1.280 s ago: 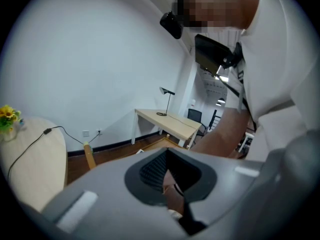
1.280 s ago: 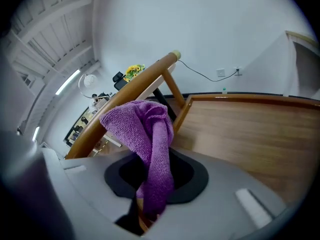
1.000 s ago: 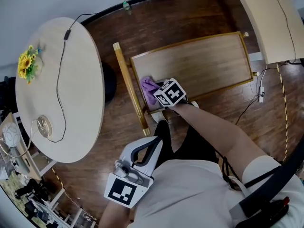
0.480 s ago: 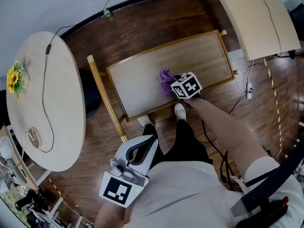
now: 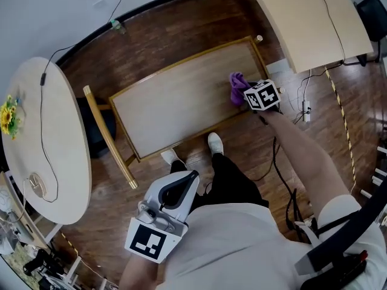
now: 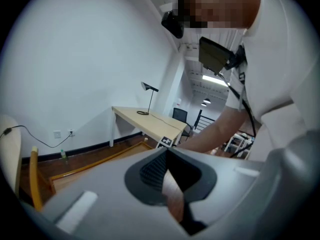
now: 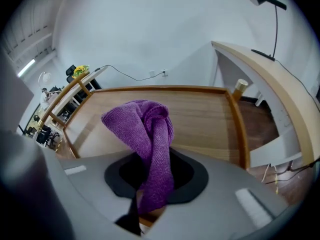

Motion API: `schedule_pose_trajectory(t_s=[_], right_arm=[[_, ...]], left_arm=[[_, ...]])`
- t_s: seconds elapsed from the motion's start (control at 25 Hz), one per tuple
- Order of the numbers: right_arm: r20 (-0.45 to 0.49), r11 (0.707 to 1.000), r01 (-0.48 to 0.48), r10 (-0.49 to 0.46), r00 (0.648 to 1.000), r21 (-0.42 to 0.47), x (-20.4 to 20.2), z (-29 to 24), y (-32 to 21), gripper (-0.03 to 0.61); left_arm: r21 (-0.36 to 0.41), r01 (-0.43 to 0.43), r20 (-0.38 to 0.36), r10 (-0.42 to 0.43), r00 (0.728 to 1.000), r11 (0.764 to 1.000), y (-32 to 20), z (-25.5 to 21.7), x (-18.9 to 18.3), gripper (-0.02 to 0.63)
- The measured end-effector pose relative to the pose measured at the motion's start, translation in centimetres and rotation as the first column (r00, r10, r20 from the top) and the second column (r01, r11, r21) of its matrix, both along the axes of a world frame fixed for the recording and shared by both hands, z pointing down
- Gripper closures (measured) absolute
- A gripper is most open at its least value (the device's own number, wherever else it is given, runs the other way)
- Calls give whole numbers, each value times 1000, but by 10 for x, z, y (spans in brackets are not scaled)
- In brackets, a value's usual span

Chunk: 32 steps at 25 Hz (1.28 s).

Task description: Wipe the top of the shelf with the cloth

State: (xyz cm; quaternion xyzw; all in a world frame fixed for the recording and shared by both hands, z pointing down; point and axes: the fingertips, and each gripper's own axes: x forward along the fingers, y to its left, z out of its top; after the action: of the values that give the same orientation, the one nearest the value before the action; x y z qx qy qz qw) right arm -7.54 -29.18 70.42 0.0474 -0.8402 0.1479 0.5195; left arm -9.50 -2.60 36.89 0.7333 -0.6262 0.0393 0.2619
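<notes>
The shelf top (image 5: 175, 101) is a long wooden panel with a raised rim, lying across the middle of the head view. A purple knitted cloth (image 5: 237, 87) rests on its right end, near the front corner. My right gripper (image 5: 245, 93) is shut on the cloth, with its marker cube just behind. In the right gripper view the cloth (image 7: 147, 129) bunches up out of the right gripper (image 7: 150, 184) over the shelf top (image 7: 205, 116). My left gripper (image 5: 183, 183) is held low by the person's body, away from the shelf. In its own view the left gripper (image 6: 169, 179) is shut and holds nothing.
An oval pale table (image 5: 48, 144) with yellow flowers (image 5: 8, 115) and a cable stands at the left. A light desk (image 5: 302, 17) sits at the upper right, with cables (image 5: 305, 110) on the floor below it. A wooden rail (image 5: 109, 136) runs past the shelf's left end. The person's shoes (image 5: 214, 142) are by the front edge.
The right gripper has swept the purple cloth along the shelf top from its left end to its right end. The left gripper has stayed by the body.
</notes>
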Motion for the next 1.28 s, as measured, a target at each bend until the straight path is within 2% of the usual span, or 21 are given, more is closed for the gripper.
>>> schedule_pose_trajectory(t_s=[0.2, 0.28, 0.36, 0.52, 0.64, 0.8, 0.96, 1.12, 1.28], right_arm=[[-53, 997, -30, 34, 998, 74, 43, 0, -63, 499], [-54, 994, -44, 49, 997, 96, 49, -7, -76, 503], [-43, 992, -34, 40, 998, 122, 48, -15, -80, 503], [-19, 992, -67, 70, 997, 104, 55, -15, -82, 503], [25, 993, -80, 78, 997, 90, 46, -33, -65, 503], [89, 999, -32, 30, 996, 29, 23, -50, -8, 503], [139, 996, 81, -73, 988, -50, -16, -55, 88, 503], [189, 972, 195, -169, 967, -132, -61, -56, 194, 503], [230, 932, 296, -248, 941, -207, -100, -55, 293, 503]], left_arm=[[5, 3, 0, -3, 1000, 1000, -15, -2, 14, 592], [5, 7, 0, -7, 1000, 1000, -18, -3, 19, 594], [8, 9, 5, -9, 1000, 1000, -20, -5, 23, 593], [9, 2, 17, -3, 1000, 1000, -20, -7, 31, 593], [12, 5, 29, -6, 1000, 1000, -14, -9, 31, 594], [10, 26, 39, -27, 999, 1000, 5, -12, 24, 594], [13, 55, 34, -55, 998, 998, 30, -15, 11, 594], [6, 65, 41, -65, 997, 998, 57, -14, -3, 593], [6, 85, 36, -85, 996, 996, 79, -14, -19, 594]])
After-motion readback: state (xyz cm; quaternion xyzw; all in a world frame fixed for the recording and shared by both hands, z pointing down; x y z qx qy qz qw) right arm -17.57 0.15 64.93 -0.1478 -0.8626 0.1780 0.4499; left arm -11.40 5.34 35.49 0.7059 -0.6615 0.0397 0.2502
